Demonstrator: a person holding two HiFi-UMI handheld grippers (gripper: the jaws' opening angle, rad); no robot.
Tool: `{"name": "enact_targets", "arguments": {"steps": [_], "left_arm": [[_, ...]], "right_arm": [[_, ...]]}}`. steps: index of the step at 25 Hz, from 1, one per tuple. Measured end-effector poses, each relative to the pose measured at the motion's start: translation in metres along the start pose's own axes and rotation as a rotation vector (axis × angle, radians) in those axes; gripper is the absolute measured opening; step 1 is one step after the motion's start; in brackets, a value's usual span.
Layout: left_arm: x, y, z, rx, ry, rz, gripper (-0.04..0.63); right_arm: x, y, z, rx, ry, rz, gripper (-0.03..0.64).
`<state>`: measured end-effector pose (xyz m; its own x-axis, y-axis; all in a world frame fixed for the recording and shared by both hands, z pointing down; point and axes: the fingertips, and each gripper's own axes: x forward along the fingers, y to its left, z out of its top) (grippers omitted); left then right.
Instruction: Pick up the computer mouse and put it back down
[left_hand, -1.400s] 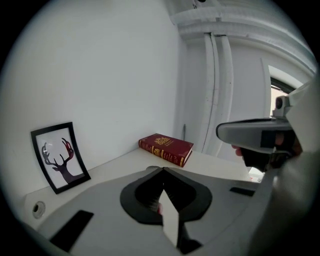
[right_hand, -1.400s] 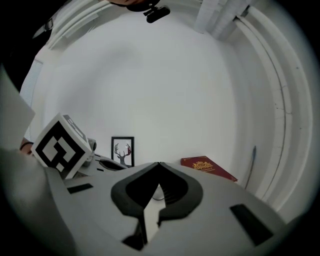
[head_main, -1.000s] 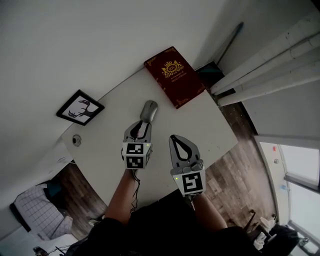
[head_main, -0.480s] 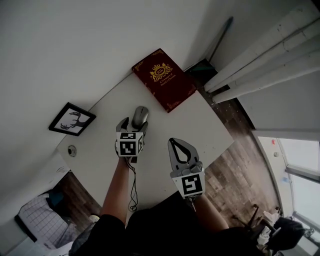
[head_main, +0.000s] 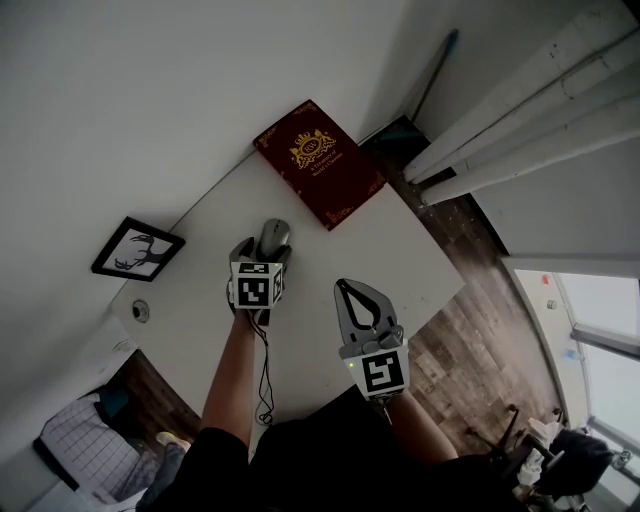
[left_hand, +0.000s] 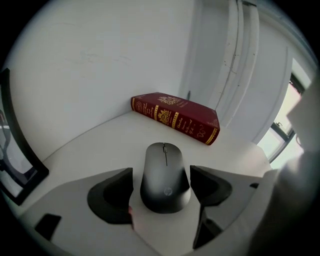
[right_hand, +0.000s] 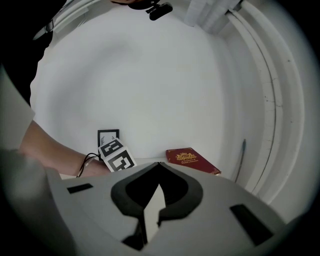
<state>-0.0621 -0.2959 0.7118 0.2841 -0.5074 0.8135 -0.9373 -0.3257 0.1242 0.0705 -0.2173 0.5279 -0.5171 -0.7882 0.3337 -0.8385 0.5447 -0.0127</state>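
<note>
Left claw (head_main: 262, 250) hangs at the middle of the head view, pointing steeply down at the white desk (head_main: 400, 262). Its 2 jaws are spread wide and have just been opening. The grey mouse (left_hand: 165, 175) lies flat on the desk between them, with its wheel end towards the wall (head_main: 150, 90). In the left gripper view the jaw at frame left stands clear of the mouse. The jaw at frame right sits just beside its flank, and neither pad presses on it, so this claw grips nothing.

Right claw (head_main: 345, 288) is lower right of the left one in the head view, over the desk's near part and well apart from the mouse. Its 2 jaws are closed tip to tip, with nothing between them in the right gripper view.

A red book (head_main: 318, 162) with gold print lies flat at the desk's far corner, above the mouse in the frame and apart from it. A black-framed picture (head_main: 137, 249) of a deer stands against the wall at the left. A thin dark cable (head_main: 265, 375) hangs along the person's left forearm (head_main: 232, 385). Wooden floor (head_main: 470, 330) shows past the desk's right edge.
</note>
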Motion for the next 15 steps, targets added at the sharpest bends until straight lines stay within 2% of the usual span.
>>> {"name": "enact_targets", "arguments": {"steps": [3, 9, 12, 15], "left_arm": [[0.0028, -0.0024, 0.0001, 0.02, 0.013, -0.001, 0.348], [0.0022, -0.0019, 0.002, 0.113, 0.052, 0.025, 0.339], [0.0002, -0.0059, 0.0036, 0.134, 0.055, 0.016, 0.306], [-0.0005, -0.0069, 0.0028, 0.135, 0.047, 0.014, 0.301]], "right_arm": [[0.0008, -0.0016, -0.0002, 0.011, 0.012, -0.003, 0.018], [0.0034, -0.0014, 0.0, 0.013, 0.009, -0.006, 0.018], [0.0046, -0.0008, 0.0019, 0.008, 0.005, -0.004, 0.018], [0.0048, -0.0004, 0.0028, 0.006, 0.004, -0.005, 0.018]]}}
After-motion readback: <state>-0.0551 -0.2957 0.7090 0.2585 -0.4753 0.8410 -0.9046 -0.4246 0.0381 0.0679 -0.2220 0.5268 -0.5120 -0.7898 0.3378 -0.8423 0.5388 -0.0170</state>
